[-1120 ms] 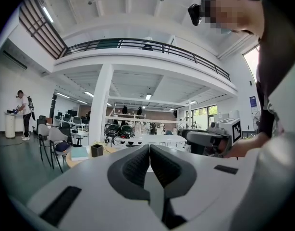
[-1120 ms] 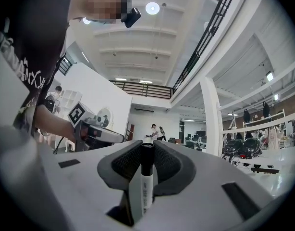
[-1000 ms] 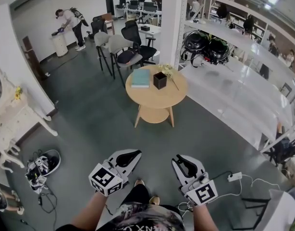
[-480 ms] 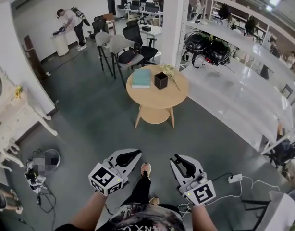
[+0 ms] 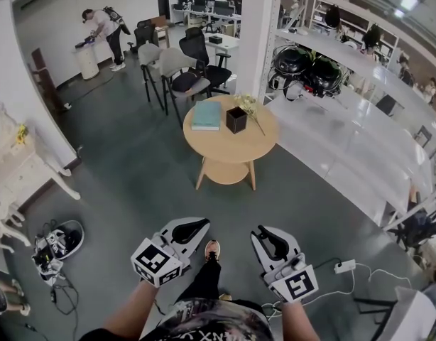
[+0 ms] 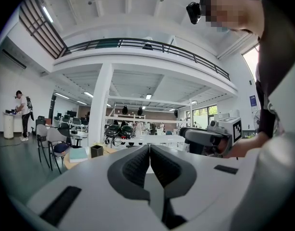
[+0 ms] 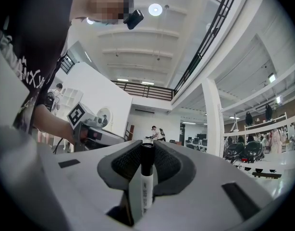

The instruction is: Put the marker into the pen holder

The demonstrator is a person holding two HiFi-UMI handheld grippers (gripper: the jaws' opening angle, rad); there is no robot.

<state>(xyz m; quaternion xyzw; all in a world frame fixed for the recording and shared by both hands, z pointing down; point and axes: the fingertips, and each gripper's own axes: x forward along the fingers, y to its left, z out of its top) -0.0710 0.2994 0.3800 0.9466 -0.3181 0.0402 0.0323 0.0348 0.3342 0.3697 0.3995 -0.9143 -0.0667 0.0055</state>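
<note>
In the right gripper view a white marker (image 7: 144, 186) with a black cap lies lengthwise between the jaws of my right gripper (image 7: 147, 150), which is shut on it. In the head view that gripper (image 5: 265, 239) is at the lower right, well short of the round wooden table (image 5: 232, 142). On the table stands the black square pen holder (image 5: 236, 118). My left gripper (image 5: 191, 229) is at the lower left; its black pads (image 6: 138, 165) meet with nothing between them. From the left gripper view the pen holder (image 6: 96, 151) is small and far off.
A teal book (image 5: 206, 115) and a flower sprig (image 5: 249, 108) lie on the table beside the holder. Chairs (image 5: 175, 69) stand behind it, a white column (image 5: 256, 27) and long white shelves (image 5: 353, 141) at the right. Cables and a power strip (image 5: 344, 267) lie on the floor at the right. A person (image 5: 101, 28) stands far back.
Both grippers have come slightly forward and down together as the person steps toward the table; a shoe now shows between them. The grip on the marker is unchanged.
</note>
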